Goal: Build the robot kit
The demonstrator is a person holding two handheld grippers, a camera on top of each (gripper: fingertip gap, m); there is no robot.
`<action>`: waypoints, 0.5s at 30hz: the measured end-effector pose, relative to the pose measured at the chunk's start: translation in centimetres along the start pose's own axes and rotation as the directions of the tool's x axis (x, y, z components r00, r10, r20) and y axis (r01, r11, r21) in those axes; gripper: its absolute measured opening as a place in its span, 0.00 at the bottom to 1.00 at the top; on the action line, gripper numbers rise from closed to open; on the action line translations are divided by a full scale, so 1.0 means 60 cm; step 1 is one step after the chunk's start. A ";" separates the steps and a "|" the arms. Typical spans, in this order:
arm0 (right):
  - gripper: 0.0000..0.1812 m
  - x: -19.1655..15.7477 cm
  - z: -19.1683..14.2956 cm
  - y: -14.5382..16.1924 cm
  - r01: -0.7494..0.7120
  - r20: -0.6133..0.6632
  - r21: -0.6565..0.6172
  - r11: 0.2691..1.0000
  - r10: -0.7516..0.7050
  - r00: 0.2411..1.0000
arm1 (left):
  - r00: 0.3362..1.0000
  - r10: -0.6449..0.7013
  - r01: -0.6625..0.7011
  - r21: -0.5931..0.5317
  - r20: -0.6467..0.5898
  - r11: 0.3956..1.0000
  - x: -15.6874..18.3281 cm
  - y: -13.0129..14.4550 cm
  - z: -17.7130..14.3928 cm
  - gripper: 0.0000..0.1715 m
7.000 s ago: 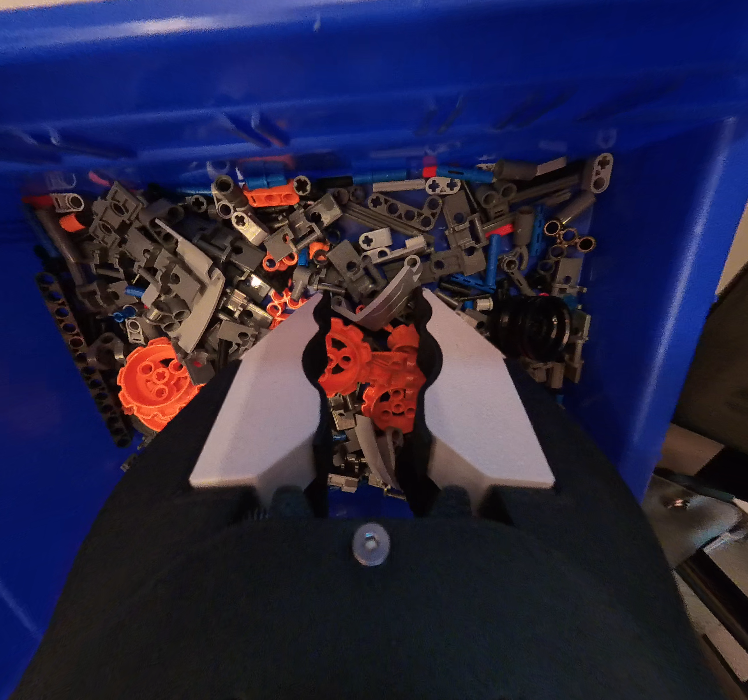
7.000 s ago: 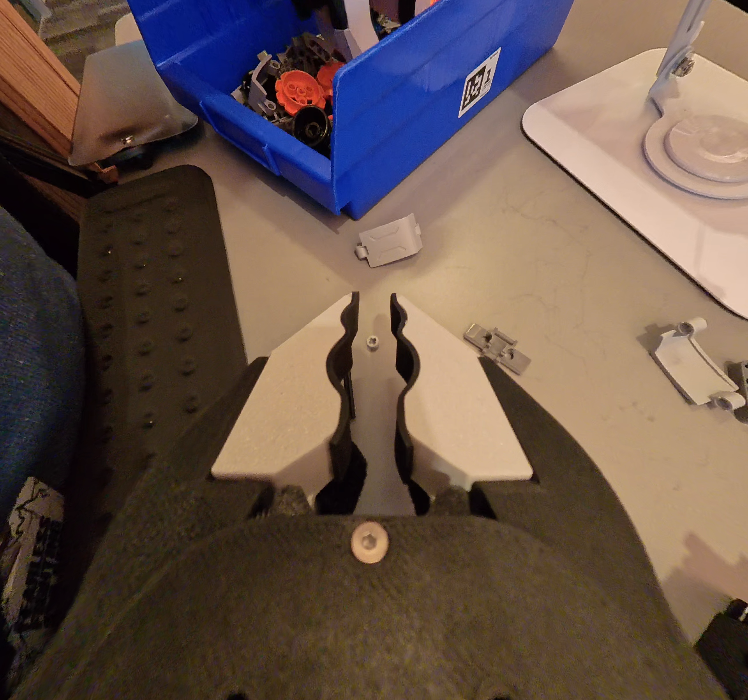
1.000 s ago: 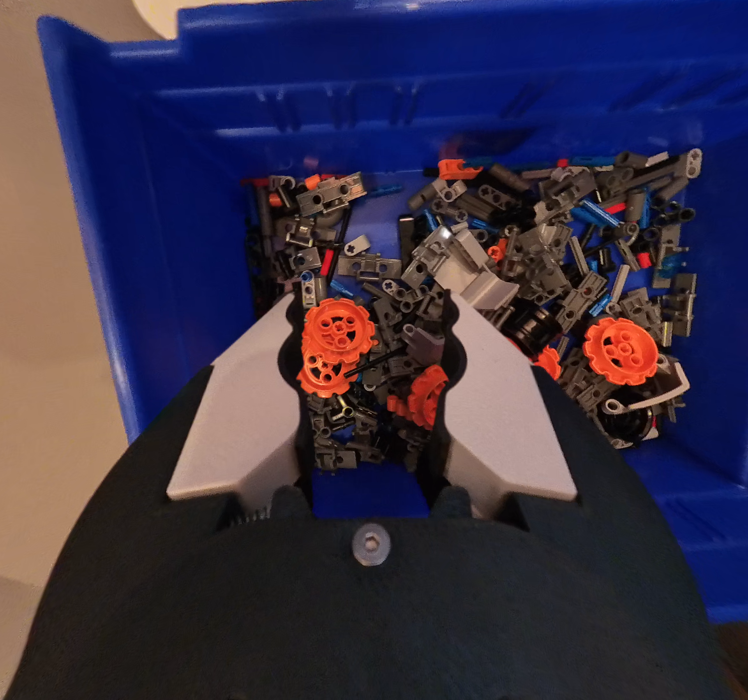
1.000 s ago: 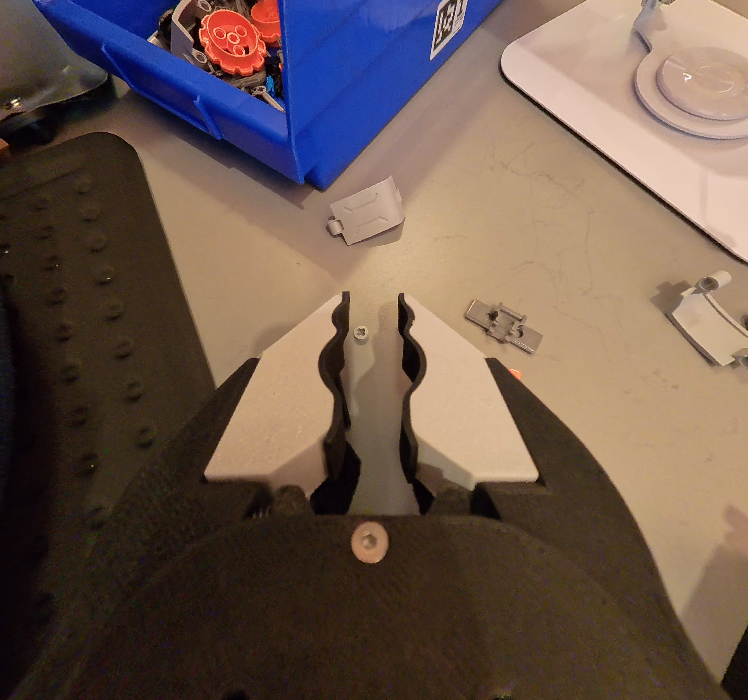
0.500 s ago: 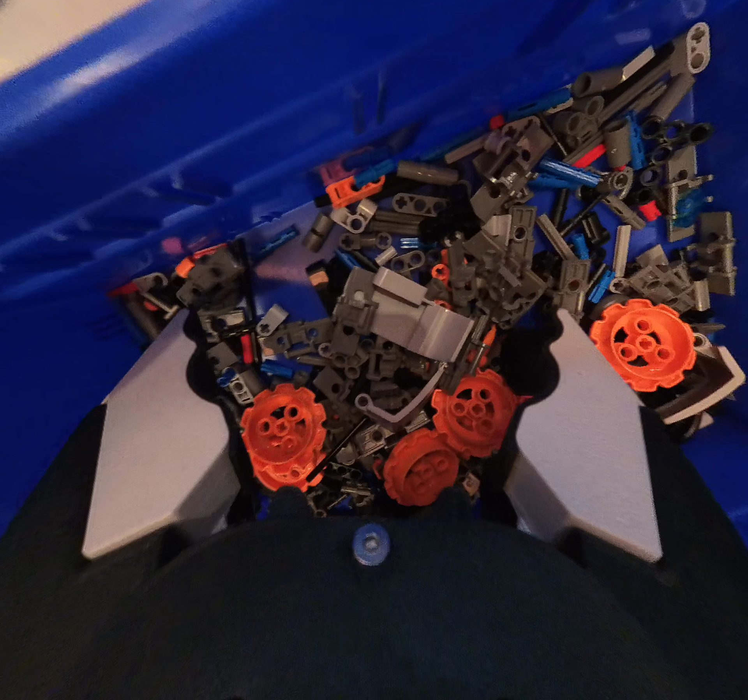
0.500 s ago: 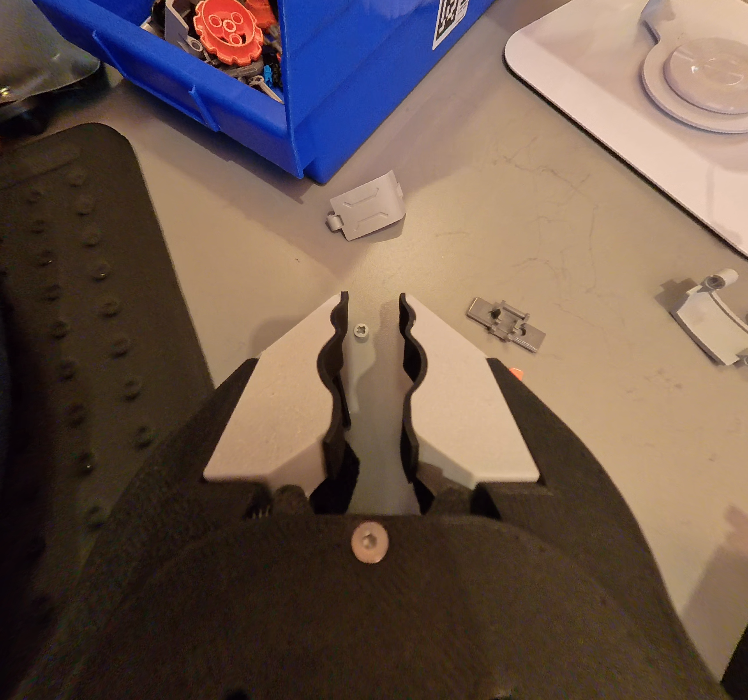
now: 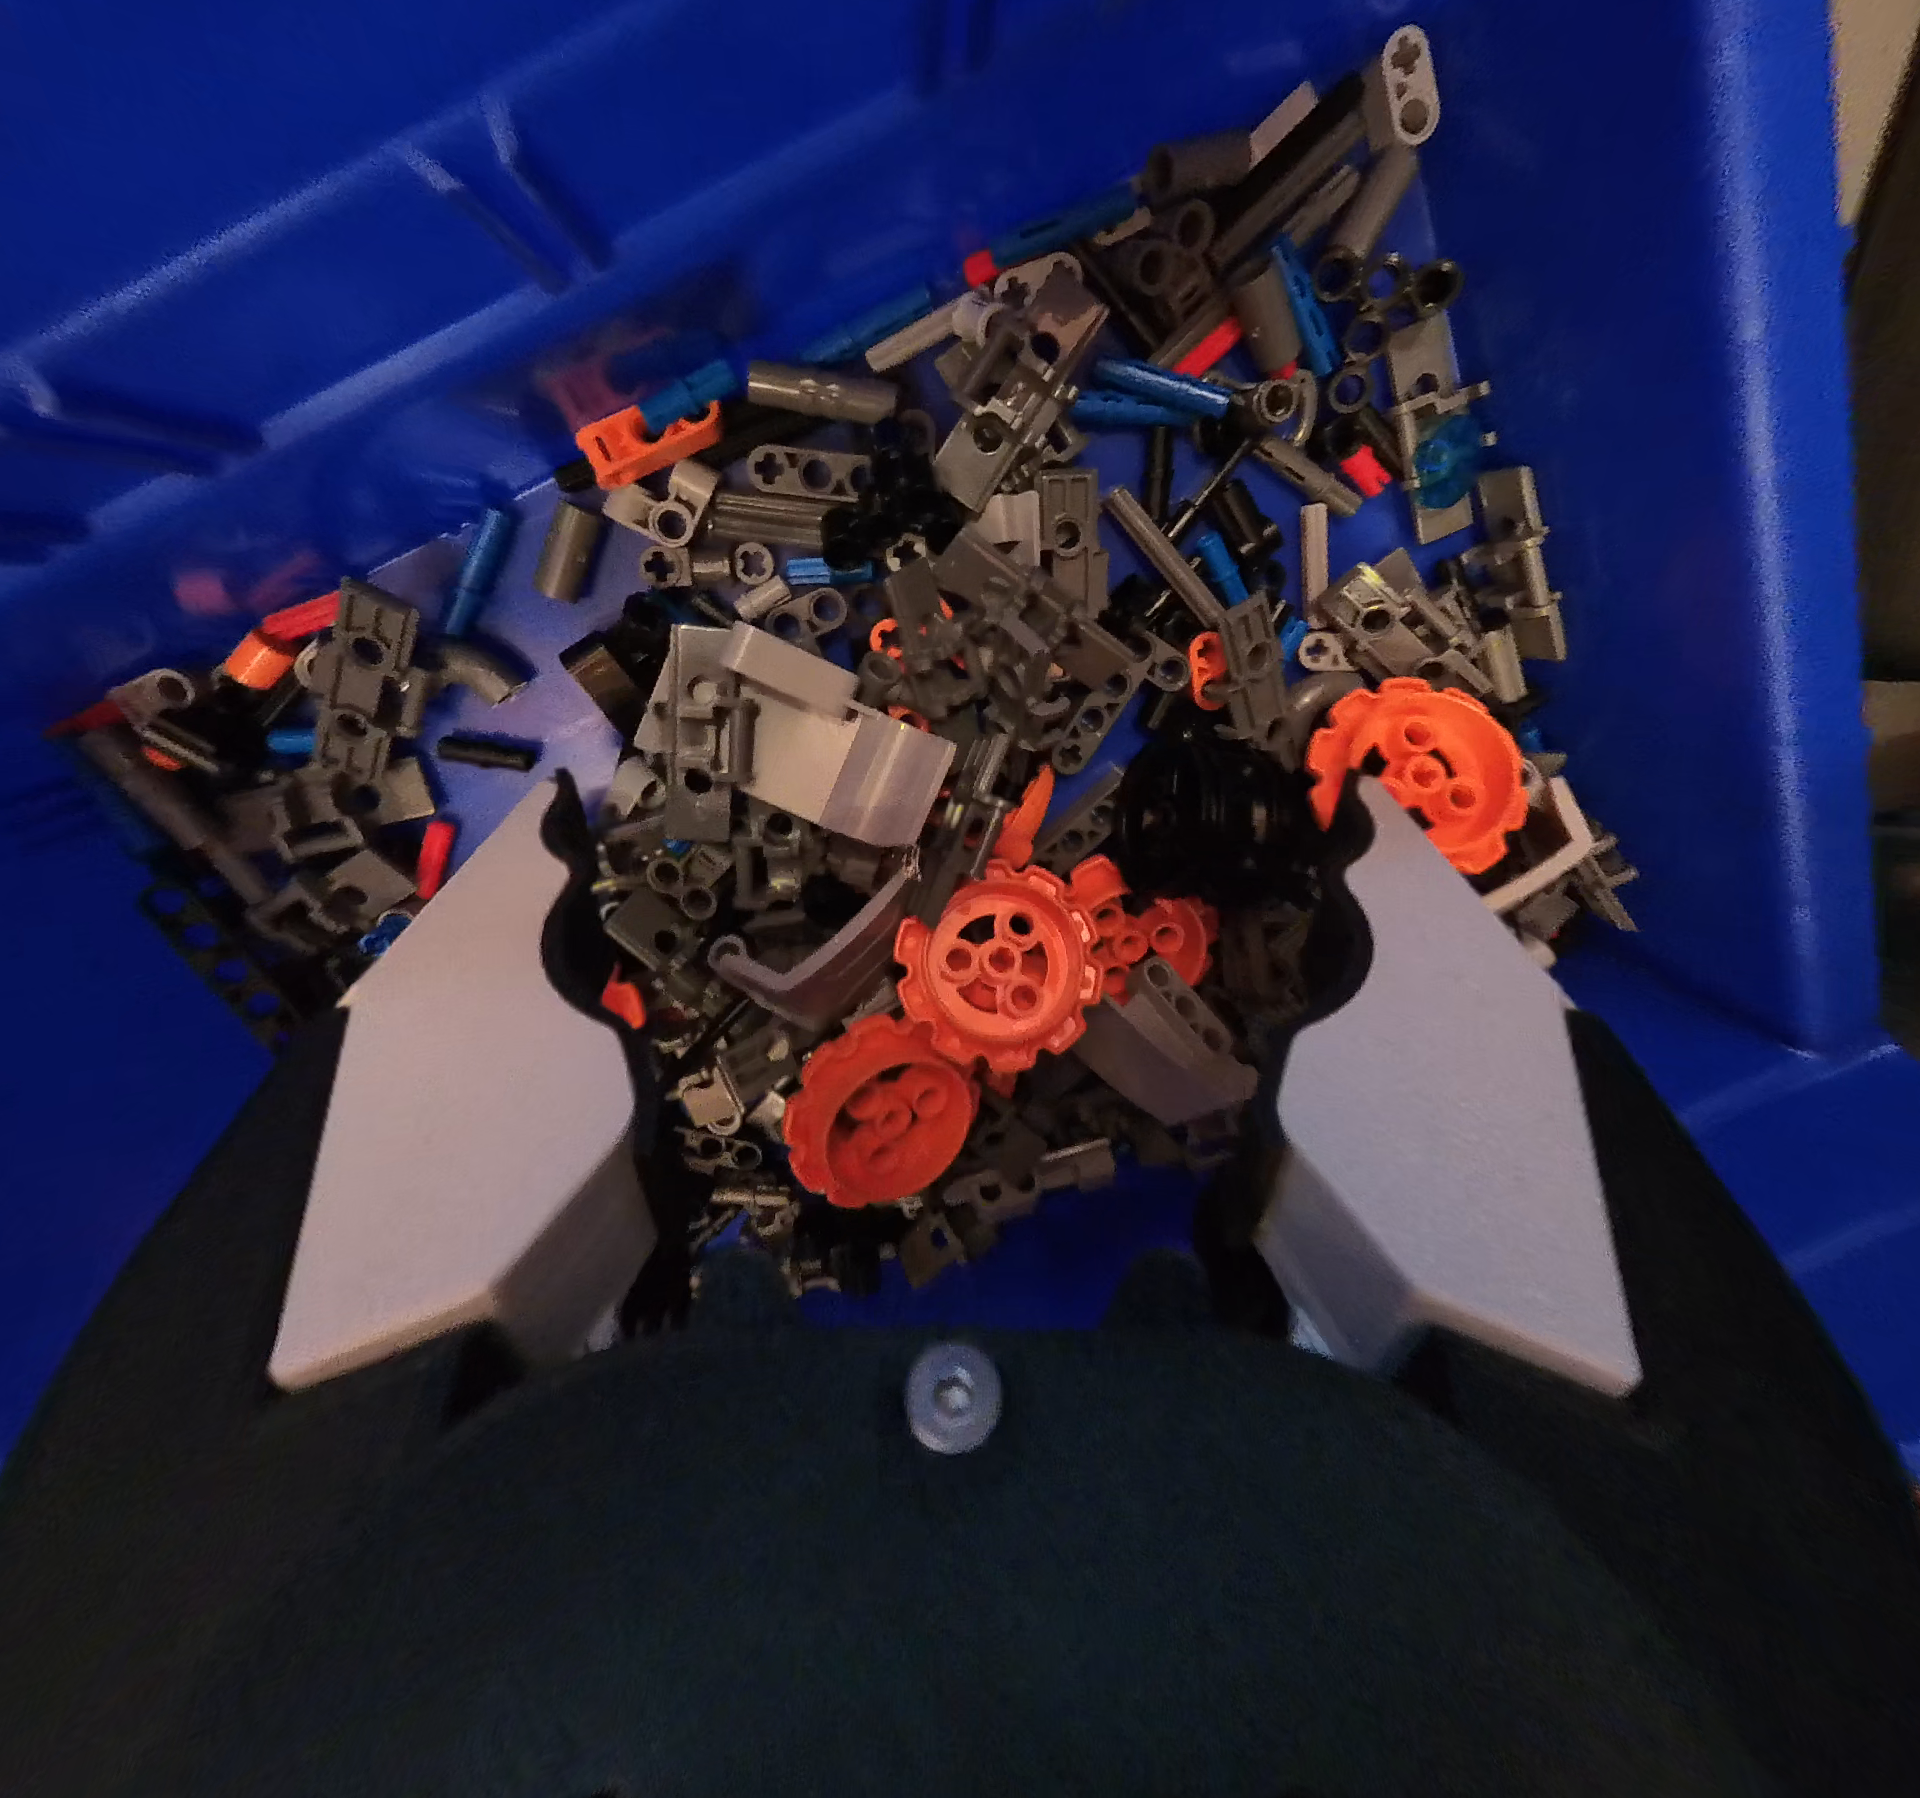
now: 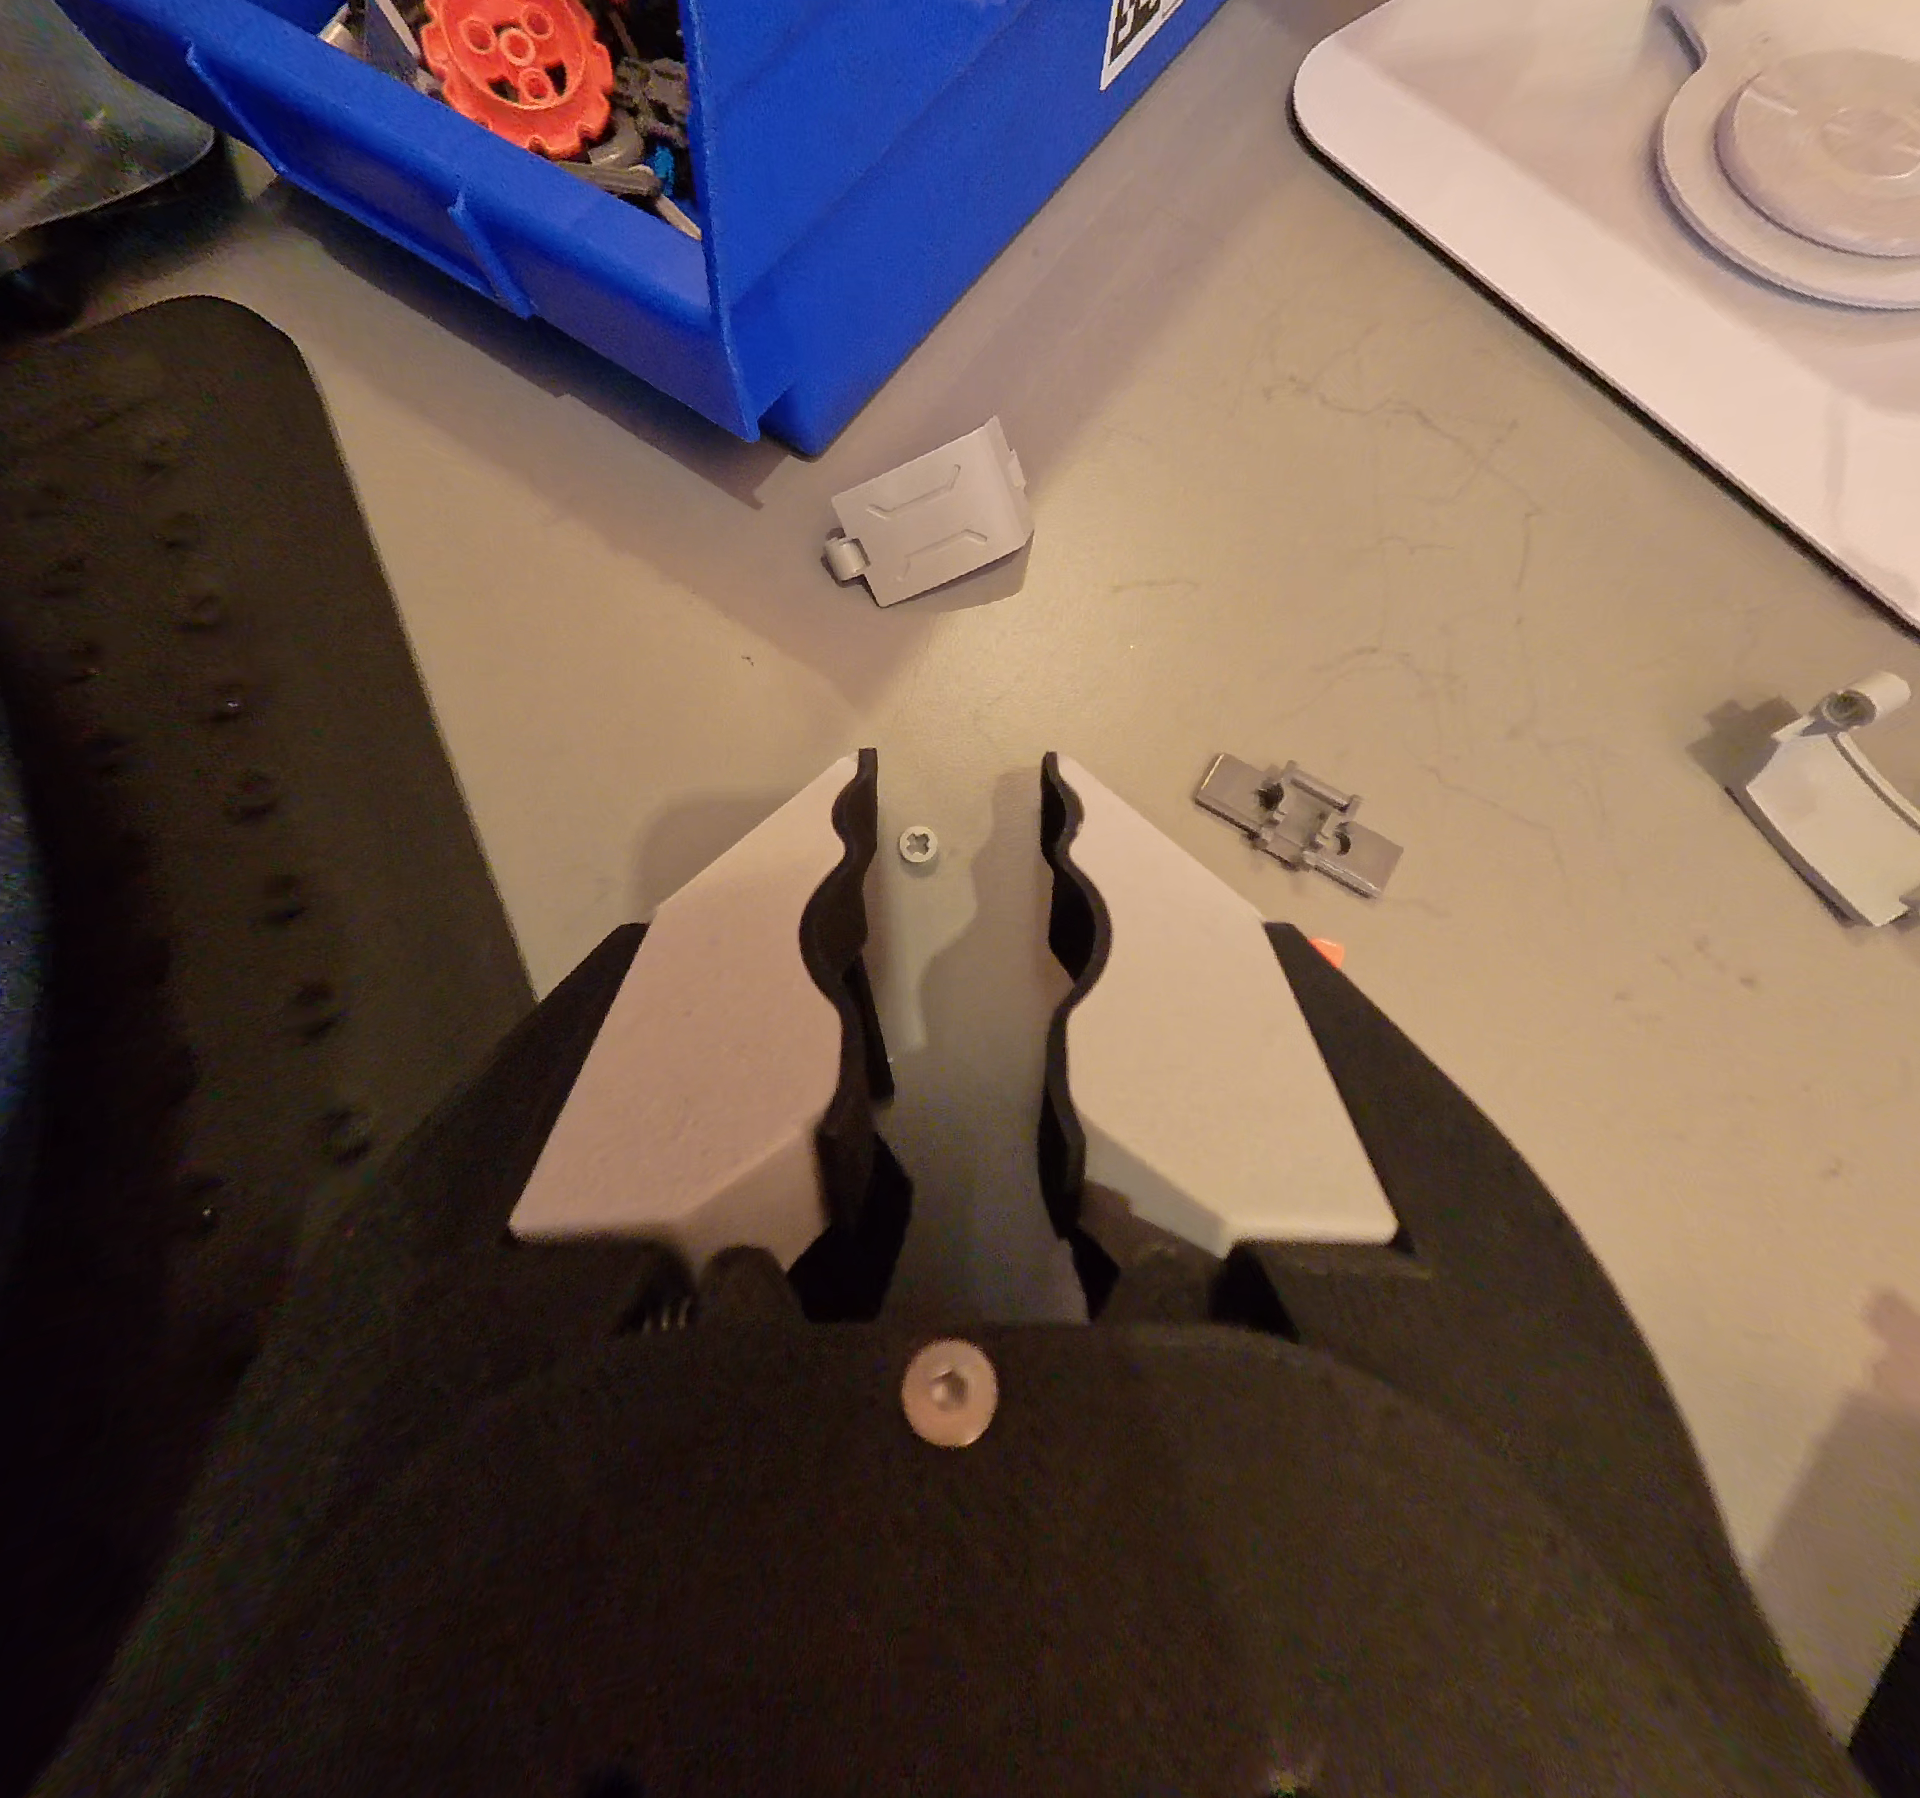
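Observation:
My left gripper [image 7: 956, 792] is wide open and empty, low inside the blue bin [image 7: 520, 190], over a heap of small grey, black, blue and orange building parts. Between its fingers lie two orange toothed wheels [image 7: 997, 969], a light grey curved panel [image 7: 821, 730] and a black tyre [image 7: 1205, 813]. A third orange wheel [image 7: 1423, 772] sits by the right fingertip. My right gripper [image 8: 956, 761] hovers over the grey table and is shut on a light grey part [image 8: 920, 849] with a cross hole at its end.
On the table [image 8: 1247, 1073] lie a grey ribbed panel [image 8: 930, 527], a small dark grey connector [image 8: 1299, 823] and a pale curved panel [image 8: 1829, 813]. The blue bin [image 8: 883, 190] stands at the far left, a white base plate [image 8: 1507, 190] at the far right, a black mat [image 8: 187, 709] at the left. About 20 cm separates my left fingertips from my right.
My left gripper has opened wide and dropped closer to the parts in the bin, turning as it went. My right gripper has barely moved and keeps its grey part.

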State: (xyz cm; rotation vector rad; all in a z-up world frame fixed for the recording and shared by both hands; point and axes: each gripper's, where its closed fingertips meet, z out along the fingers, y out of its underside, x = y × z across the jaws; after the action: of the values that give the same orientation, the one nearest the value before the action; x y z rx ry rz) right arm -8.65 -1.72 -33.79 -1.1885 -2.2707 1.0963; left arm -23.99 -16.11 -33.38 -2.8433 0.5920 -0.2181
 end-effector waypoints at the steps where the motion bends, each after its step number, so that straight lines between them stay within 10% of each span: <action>1: 0.17 0.001 0.000 0.000 -0.002 -0.001 0.000 1.000 0.002 1.000 | 1.000 -0.005 0.005 0.004 -0.001 1.000 0.002 0.001 -0.006 0.79; 15: 0.19 -0.001 0.003 0.004 -0.012 0.015 -0.019 1.000 0.012 1.000 | 0.979 -0.199 0.202 -0.309 0.041 0.929 -0.036 0.112 -0.018 0.92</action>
State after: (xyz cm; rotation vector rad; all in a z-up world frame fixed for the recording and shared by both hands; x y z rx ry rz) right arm -8.60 -1.79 -34.09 -1.2062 -2.2927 1.0944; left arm -28.66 -21.44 -34.23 -3.2128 0.3588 -0.1568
